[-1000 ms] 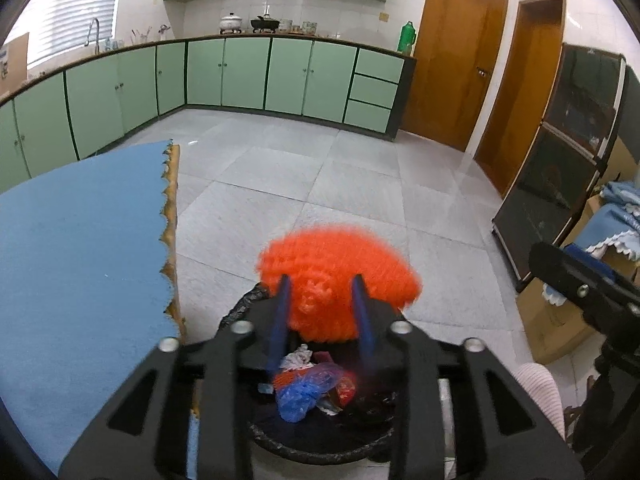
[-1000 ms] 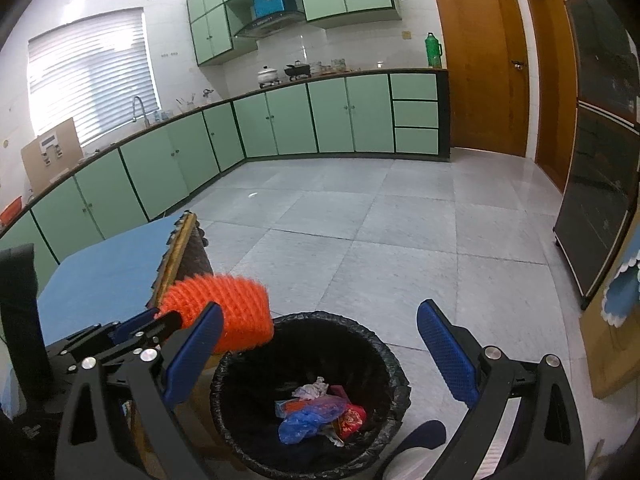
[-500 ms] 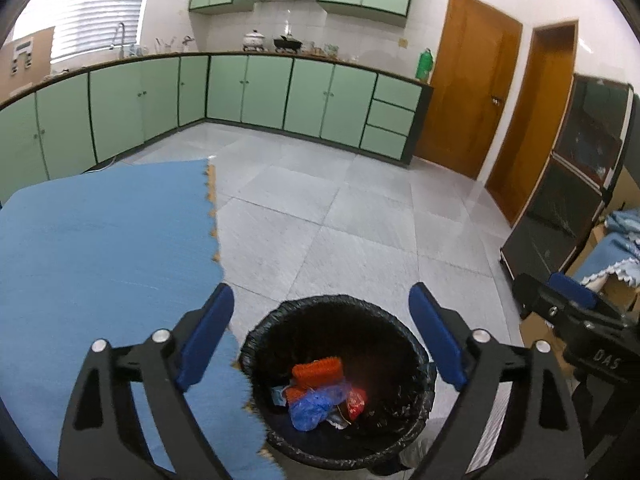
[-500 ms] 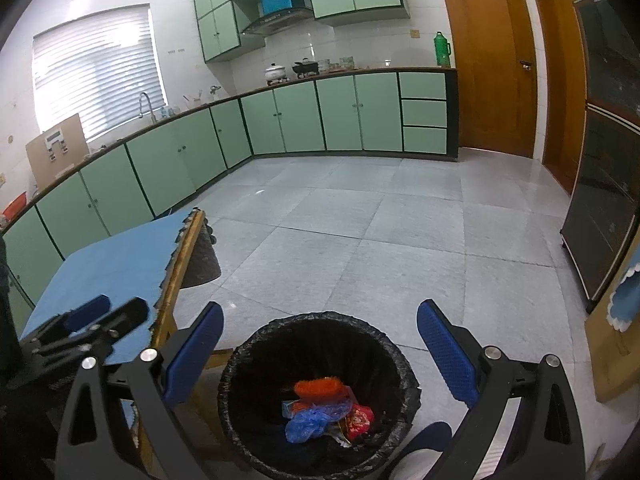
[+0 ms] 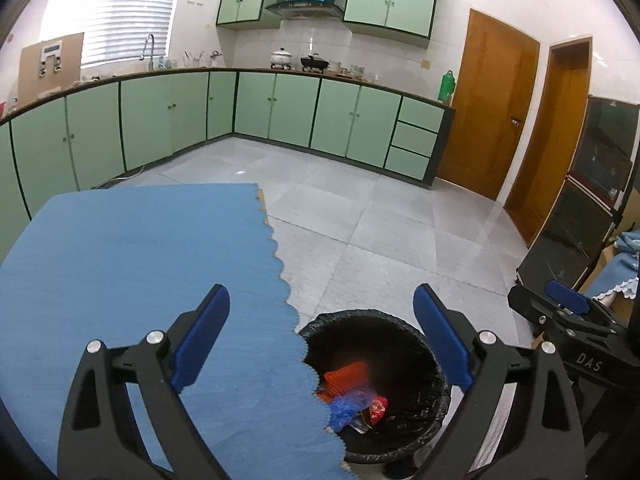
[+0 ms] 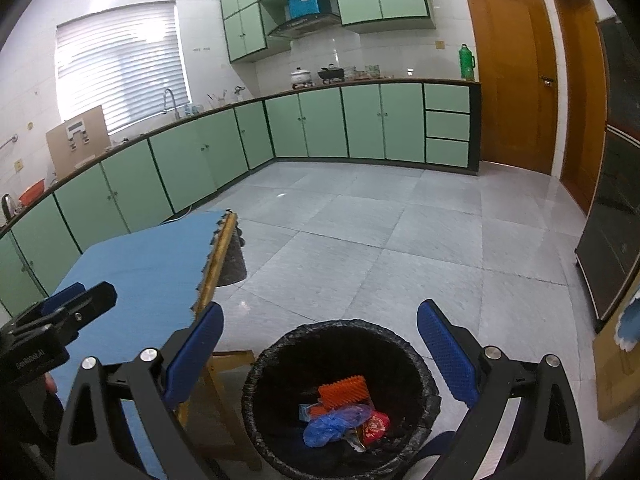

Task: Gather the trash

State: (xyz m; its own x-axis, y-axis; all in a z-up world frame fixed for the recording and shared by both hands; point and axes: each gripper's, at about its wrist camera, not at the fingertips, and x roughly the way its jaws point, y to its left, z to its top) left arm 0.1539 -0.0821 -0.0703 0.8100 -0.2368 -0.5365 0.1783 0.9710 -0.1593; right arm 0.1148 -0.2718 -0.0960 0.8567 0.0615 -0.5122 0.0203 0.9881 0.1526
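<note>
Right wrist view: black-lined trash bin [image 6: 340,396] on the floor just right of the blue foam mat [image 6: 136,272] on the table. Inside lie the orange foam net [image 6: 343,391], a blue plastic bag [image 6: 334,424] and a red wrapper [image 6: 375,426], touching. Right gripper [image 6: 318,354] spread wide, empty, above the bin. Left gripper [image 5: 320,344] also spread, empty, partly over the mat edge. Judgement: all light, soft, crushable; pinch mid-body, gently. Wrapper probably slippery.

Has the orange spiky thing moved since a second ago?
Yes. The orange spiky piece dropped from rim height beside the table into the black bin.
</note>
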